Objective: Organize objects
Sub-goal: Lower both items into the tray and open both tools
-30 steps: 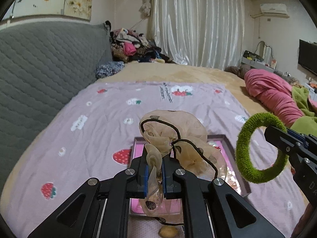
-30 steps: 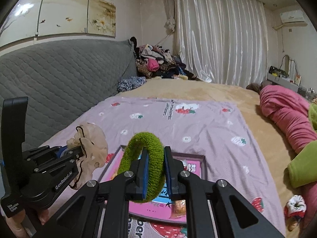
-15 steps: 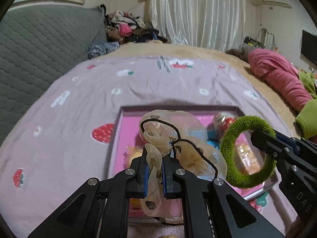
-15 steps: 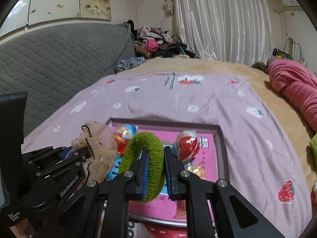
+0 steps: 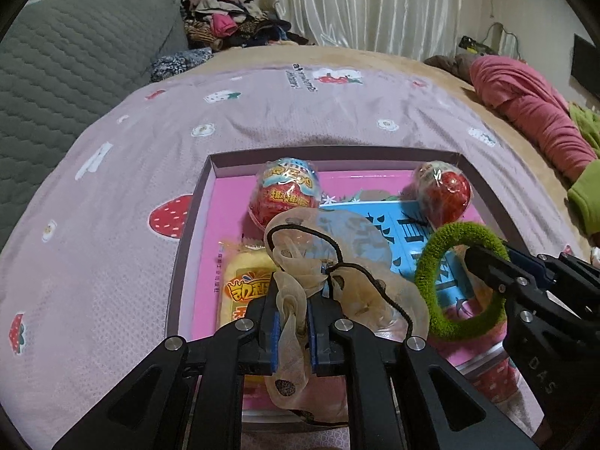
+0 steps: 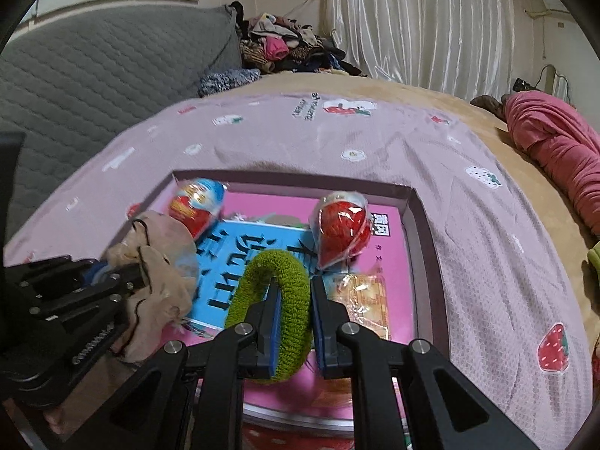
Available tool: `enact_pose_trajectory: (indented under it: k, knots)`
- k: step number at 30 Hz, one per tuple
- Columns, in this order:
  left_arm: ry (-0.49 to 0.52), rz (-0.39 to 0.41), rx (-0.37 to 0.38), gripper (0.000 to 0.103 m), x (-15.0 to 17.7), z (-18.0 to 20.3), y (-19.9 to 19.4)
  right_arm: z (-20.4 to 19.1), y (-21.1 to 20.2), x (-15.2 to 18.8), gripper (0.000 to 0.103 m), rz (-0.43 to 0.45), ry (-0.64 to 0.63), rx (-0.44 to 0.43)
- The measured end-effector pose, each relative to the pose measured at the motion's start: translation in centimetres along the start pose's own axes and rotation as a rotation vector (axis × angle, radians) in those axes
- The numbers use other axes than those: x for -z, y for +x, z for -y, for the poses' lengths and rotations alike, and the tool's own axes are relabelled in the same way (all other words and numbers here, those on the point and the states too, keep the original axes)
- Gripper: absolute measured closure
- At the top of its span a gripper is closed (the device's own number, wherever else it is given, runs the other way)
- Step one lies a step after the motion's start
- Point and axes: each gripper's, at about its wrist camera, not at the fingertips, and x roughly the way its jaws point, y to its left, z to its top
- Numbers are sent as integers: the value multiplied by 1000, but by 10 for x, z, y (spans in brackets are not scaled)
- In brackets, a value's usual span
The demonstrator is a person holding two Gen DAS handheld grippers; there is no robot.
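Both my hands dropped toward the pink tray: left gripper clamped the beige scrunchie, right gripper the green hair tie at three o'clock, release looked close.

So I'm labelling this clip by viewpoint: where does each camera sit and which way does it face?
Left wrist: on the left gripper, looking forward and down at the pink box; its jaws pinch a beige sheer scrunchie; the right gripper enters from the right.
Right wrist: on the right gripper, same slant; its jaws clamp a green fuzzy hair tie; the left gripper enters from the left.
Shared: box, both hair ties, blue booklet, strawberry bedspread.
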Motion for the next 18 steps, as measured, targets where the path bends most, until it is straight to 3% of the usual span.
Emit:
enact_pose_trajectory:
  k: [13, 18]
  knots:
    - [57, 16, -67, 77, 1, 8, 4, 1, 9, 3, 88, -25, -16, 74]
    - [61, 15, -89, 65, 1, 7, 5, 3, 8, 2, 76, -21, -10, 84]
